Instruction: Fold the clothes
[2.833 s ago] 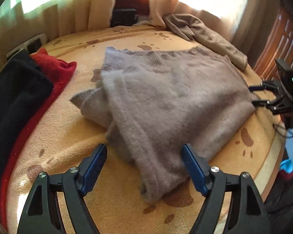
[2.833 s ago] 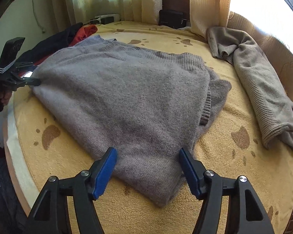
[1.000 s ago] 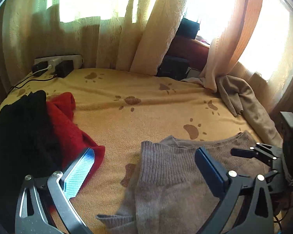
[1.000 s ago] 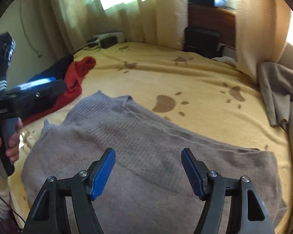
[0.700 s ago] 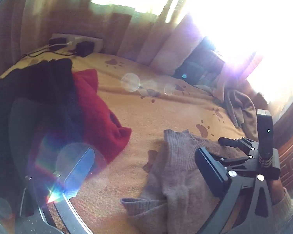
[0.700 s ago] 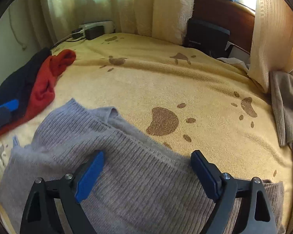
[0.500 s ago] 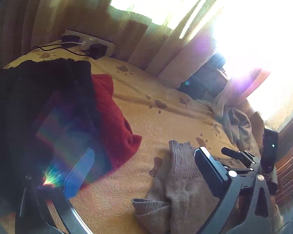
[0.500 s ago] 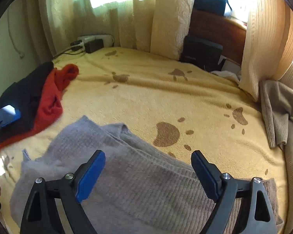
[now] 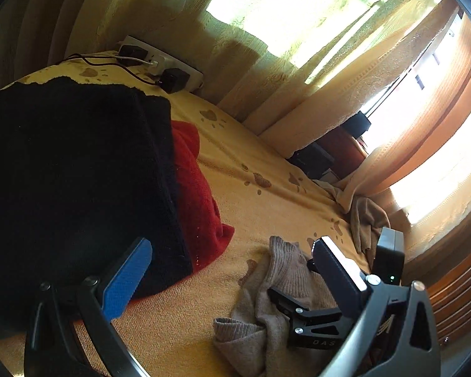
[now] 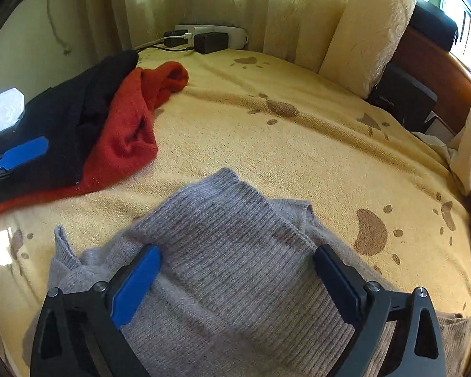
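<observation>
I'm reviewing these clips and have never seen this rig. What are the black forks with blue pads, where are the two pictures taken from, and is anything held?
There is no robot: a person carries a hand-held gripper in each hand, each with its own fisheye camera. The left hand-held gripper is open and holds nothing. The right hand-held gripper is opening over the grey sweater without pinching it. Everything lies on a yellow paw-print blanket, including a black garment on top of a red garment.

Legible text was limited to one item. The letters "DAS" were printed in pale characters on the black frame of the right gripper [image 9: 301, 278], visible in the left wrist view at about 5 o'clock. No other label, brand, number or sign was readable.
</observation>
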A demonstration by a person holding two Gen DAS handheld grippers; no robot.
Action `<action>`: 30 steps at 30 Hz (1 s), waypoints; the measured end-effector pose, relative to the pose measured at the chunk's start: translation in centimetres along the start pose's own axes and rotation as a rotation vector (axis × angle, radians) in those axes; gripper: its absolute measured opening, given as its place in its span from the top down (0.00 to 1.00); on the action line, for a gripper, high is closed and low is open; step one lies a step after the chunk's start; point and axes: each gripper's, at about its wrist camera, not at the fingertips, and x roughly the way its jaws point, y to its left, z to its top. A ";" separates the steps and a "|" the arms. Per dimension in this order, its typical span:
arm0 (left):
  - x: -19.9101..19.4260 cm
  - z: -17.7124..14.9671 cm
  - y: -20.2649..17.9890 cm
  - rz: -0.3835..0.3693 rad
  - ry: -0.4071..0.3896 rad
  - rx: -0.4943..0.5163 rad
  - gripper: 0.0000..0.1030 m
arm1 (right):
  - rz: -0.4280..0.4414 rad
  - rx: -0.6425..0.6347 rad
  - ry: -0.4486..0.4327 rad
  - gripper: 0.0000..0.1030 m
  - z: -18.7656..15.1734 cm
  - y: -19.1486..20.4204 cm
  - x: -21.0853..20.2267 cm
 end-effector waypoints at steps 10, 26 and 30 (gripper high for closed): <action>0.5 -0.1 -0.1 -0.002 0.011 0.006 0.00 | 0.037 -0.067 -0.044 0.04 -1.2 4.1 -1.8; 0.7 0.1 0.7 -0.010 0.027 -0.019 0.00 | 0.053 -0.134 -0.151 0.02 -3.9 6.1 -7.8; 1.4 -0.1 0.2 -0.033 0.075 0.023 0.00 | 0.041 -0.125 -0.128 0.02 -6.2 6.2 -7.9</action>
